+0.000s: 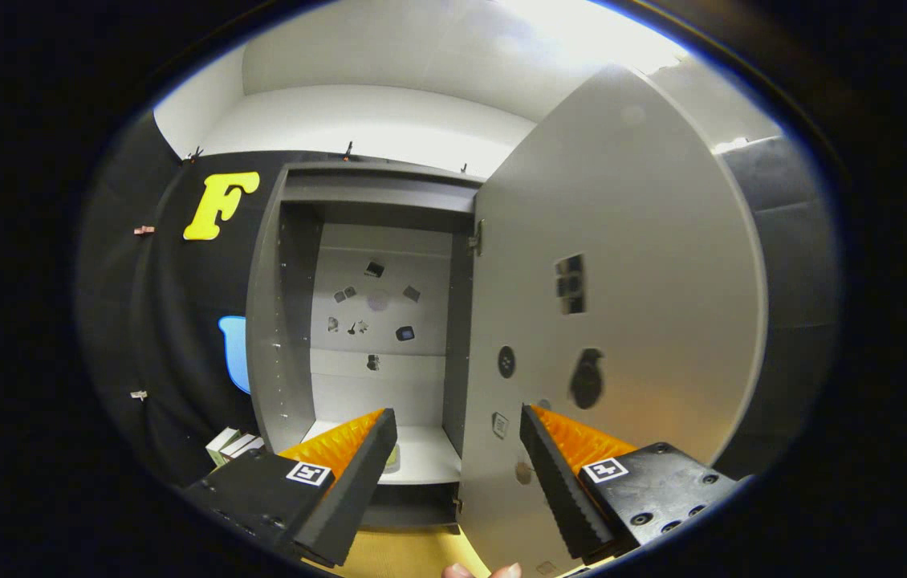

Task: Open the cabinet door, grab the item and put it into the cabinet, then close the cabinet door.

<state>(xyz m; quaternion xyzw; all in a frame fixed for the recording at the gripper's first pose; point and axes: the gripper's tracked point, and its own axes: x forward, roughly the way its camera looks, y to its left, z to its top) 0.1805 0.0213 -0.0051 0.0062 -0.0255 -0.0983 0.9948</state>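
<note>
Cabinet (285,321) fills the centre of the frame, its door (630,305) swung wide open on the right with small stickers dotted over the inner face. More stickers scatter across the back panel (377,313) inside. Gripper (457,437) sits at the lower centre, fingers spread wide apart, gripping nothing, with the door's hinged edge running down between them. Just past the left fingertip, something pale rests on the cabinet's shelf (421,457), too hidden to identify. Fingertips (481,571) of a hand peek in at the bottom edge.
</note>
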